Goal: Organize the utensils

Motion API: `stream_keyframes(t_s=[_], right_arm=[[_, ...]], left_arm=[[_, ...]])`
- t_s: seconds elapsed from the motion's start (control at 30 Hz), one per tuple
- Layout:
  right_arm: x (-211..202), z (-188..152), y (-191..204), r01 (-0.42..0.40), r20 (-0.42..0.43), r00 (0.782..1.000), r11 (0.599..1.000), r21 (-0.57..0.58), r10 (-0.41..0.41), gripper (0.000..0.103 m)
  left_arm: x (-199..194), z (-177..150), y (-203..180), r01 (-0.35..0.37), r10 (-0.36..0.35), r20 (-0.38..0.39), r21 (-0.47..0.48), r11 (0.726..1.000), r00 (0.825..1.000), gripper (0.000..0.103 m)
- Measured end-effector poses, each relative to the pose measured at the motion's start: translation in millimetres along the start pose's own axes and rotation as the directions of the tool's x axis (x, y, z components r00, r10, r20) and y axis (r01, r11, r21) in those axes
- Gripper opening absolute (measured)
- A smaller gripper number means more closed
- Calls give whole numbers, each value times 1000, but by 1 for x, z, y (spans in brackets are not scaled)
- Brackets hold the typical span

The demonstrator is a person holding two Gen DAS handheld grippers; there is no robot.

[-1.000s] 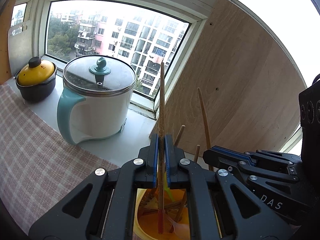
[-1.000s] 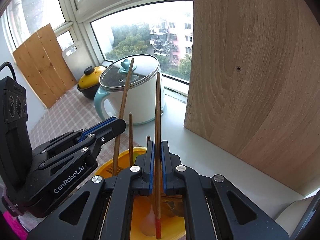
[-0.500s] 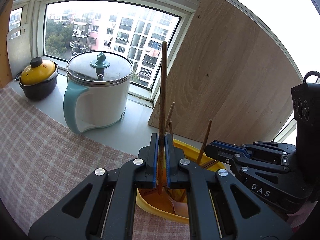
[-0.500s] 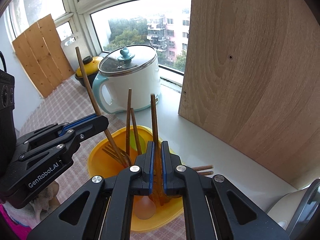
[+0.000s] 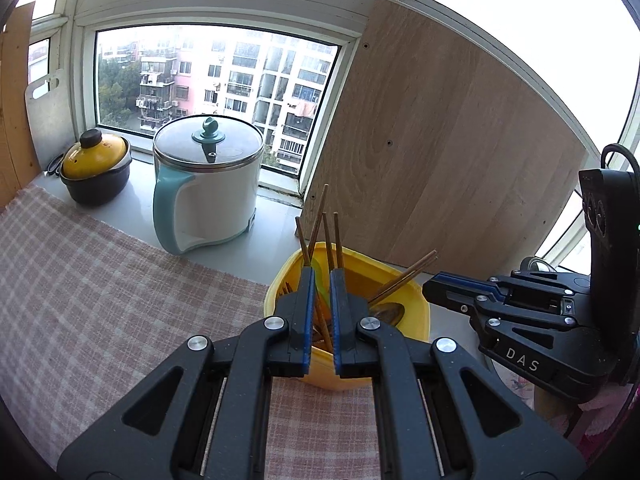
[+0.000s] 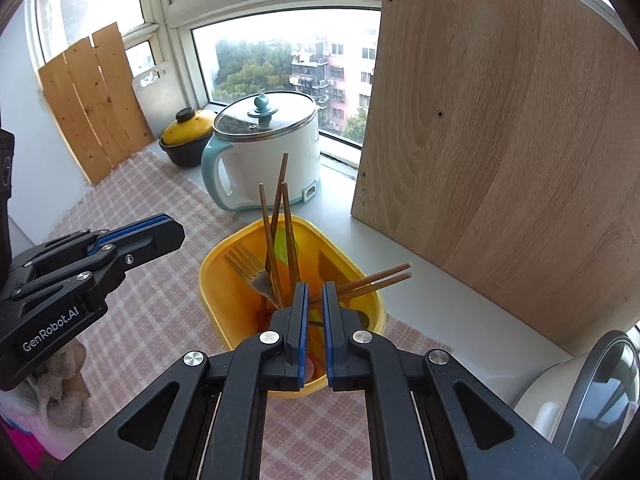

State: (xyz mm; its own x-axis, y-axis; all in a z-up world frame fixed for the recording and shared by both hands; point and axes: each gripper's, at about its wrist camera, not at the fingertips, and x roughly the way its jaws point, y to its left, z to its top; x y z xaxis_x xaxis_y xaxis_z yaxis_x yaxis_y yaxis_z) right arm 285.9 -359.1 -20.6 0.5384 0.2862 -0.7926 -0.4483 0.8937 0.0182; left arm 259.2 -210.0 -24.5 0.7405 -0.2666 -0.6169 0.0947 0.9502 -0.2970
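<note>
Your left gripper [image 5: 321, 276] and right gripper [image 6: 315, 292] both stand slightly parted, gripping nothing, just above the yellow tub [image 6: 362, 280]. Chopsticks [image 6: 291, 236] and a fork [image 6: 248, 270] lean inside it; the white pot [image 6: 276, 160] sits behind it.

the left gripper [image 5: 321, 276] points forward and slightly down, its two black fingers with blue pads [image 5: 307, 312] parted by a narrow gap, nothing clamped between them. seen from the right wrist view, the same left gripper [image 6: 170, 227] reaches in from the left edge, fingers nearly level. the right gripper [image 6: 315, 292] also points forward and down, its blue-lined fingers [image 6: 327, 320] apart by a small gap and holding nothing. from the left wrist view the right gripper [image 5: 430, 285] comes in from the right side, level with the left one and just beside it, the two not touching.
</note>
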Motion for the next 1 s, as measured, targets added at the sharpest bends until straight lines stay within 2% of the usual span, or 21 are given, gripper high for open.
stream_keyframes(t_s=[0.1, 0.2, 0.3, 0.37, 0.4, 0.47, 0.5, 0.53, 0.6, 0.73, 0.9, 1.0], right_arm=[[-12, -6, 3, 2, 18, 1000, 1000, 4, -2, 6], [-27, -14, 6, 9, 43, 999, 1000, 2, -9, 14], [-41, -22, 8, 24, 75, 997, 1000, 4, -24, 21], [-49, -27, 9, 20, 88, 996, 1000, 13, -22, 23], [-53, -29, 10, 19, 95, 995, 1000, 17, -20, 30], [-60, -34, 12, 29, 115, 993, 999, 16, -31, 44], [-65, -37, 13, 39, 129, 991, 999, 13, -41, 50], [-68, -39, 14, 50, 141, 989, 999, 10, -51, 52], [-75, -44, 16, 66, 156, 986, 998, 11, -66, 56], [-86, -54, 17, 62, 171, 983, 998, 29, -66, 71], [-97, -62, 25, 109, 196, 974, 994, 18, -110, 80], [-102, -68, 29, 126, 203, 971, 992, 14, -126, 80]], left_arm=[[-14, -8, -2, 0, 0, 2, 7, 1000, 1000, 5], [-29, -15, -6, -11, 11, 5, 31, 999, 1000, 7], [-43, -22, -11, -10, 10, 10, 54, 999, 1000, 25], [-52, -27, -15, -14, 13, 11, 69, 997, 1000, 26], [-56, -30, -16, -17, 16, 10, 77, 997, 1000, 27], [-66, -34, -19, -23, 22, 13, 87, 996, 1000, 36], [-70, -36, -19, -24, 23, 16, 90, 996, 1000, 45], [-74, -38, -20, -27, 25, 19, 92, 995, 999, 51], [-82, -42, -22, -34, 32, 22, 94, 995, 999, 58], [-92, -51, -24, -48, 47, 17, 110, 993, 999, 71], [-101, -58, -28, -87, 87, 9, 138, 987, 996, 83], [-105, -62, -28, -123, 123, 9, 141, 982, 992, 92]])
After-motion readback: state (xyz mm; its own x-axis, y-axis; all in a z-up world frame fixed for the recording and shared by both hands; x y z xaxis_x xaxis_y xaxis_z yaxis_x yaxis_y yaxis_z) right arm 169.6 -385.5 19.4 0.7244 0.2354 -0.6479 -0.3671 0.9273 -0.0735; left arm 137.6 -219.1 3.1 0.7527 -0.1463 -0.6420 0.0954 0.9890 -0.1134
